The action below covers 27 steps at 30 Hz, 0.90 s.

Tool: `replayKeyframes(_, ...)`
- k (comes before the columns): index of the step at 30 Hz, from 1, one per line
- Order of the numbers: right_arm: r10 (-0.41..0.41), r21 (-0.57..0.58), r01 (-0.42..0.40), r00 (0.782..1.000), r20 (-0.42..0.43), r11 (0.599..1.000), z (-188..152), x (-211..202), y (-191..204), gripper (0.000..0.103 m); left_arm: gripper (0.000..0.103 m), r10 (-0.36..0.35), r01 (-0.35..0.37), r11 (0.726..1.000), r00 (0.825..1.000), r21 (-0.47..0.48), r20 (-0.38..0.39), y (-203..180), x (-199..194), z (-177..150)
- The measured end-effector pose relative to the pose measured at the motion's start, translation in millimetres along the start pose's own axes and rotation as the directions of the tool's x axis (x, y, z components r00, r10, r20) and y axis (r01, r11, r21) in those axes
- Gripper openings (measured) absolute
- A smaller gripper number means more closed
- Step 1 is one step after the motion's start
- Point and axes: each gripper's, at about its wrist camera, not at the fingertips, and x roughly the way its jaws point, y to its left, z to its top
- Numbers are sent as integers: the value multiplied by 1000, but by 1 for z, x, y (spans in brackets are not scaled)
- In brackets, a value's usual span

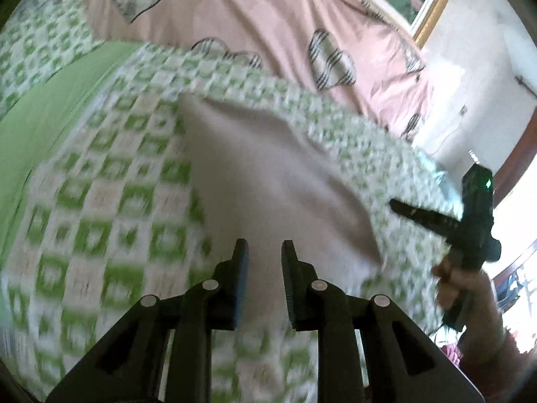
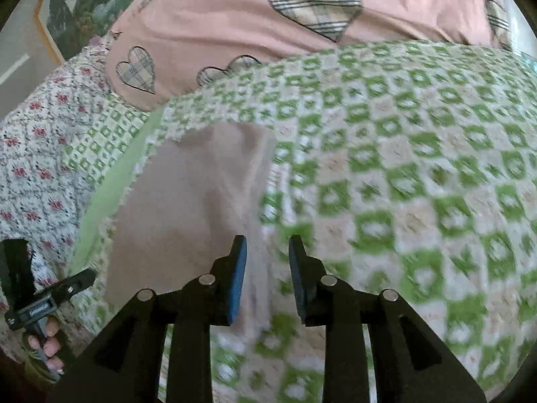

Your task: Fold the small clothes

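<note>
A small pale beige garment (image 1: 268, 181) lies flat, folded, on the green-and-white checked bedspread (image 1: 100, 201). In the left wrist view my left gripper (image 1: 265, 248) is open and empty just above the garment's near edge. The right gripper (image 1: 399, 206) shows at the right of that view, held in a hand, beside the garment. In the right wrist view the garment (image 2: 188, 201) lies left of centre. My right gripper (image 2: 266, 245) is open and empty over its right edge. The left gripper (image 2: 87, 277) shows at the lower left.
A pink pillow with plaid hearts (image 2: 268, 16) lies at the far side of the bed. A floral sheet (image 2: 37, 154) lies at the left. A framed picture (image 1: 433, 10) hangs on the wall. Both views are blurred by motion.
</note>
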Motion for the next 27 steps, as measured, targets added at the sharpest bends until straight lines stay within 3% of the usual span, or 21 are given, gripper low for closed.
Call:
replayKeyframes(4,66,-70,-67,998,-21,995,20,31,33,28,20,-12,11,999,1000,32,17,-5,29,37)
replayKeyframes(6,46,-107,-53,997,-68,993,25,53,45,28,20,-1,1,1000,1000,29,-18,1,49,46)
replayKeyframes(10,0,-115,-20,986,-165,993,26,92,37,27,7,33,-33,999,993,3,-112,17,85,34)
replayKeyframes(14,-45,-114,26,985,-165,993,28,111,17,23,3,28,-27,1000,994,12,-104,19,98,25)
replayKeyframes(19,-17,-78,5,987,-158,997,35,104,10,25,3,32,-31,999,995,9,-92,15,93,27)
replayKeyframes(27,39,-115,-52,994,-107,992,9,44,26,27,6,-16,18,1000,998,25,-61,1,33,-6)
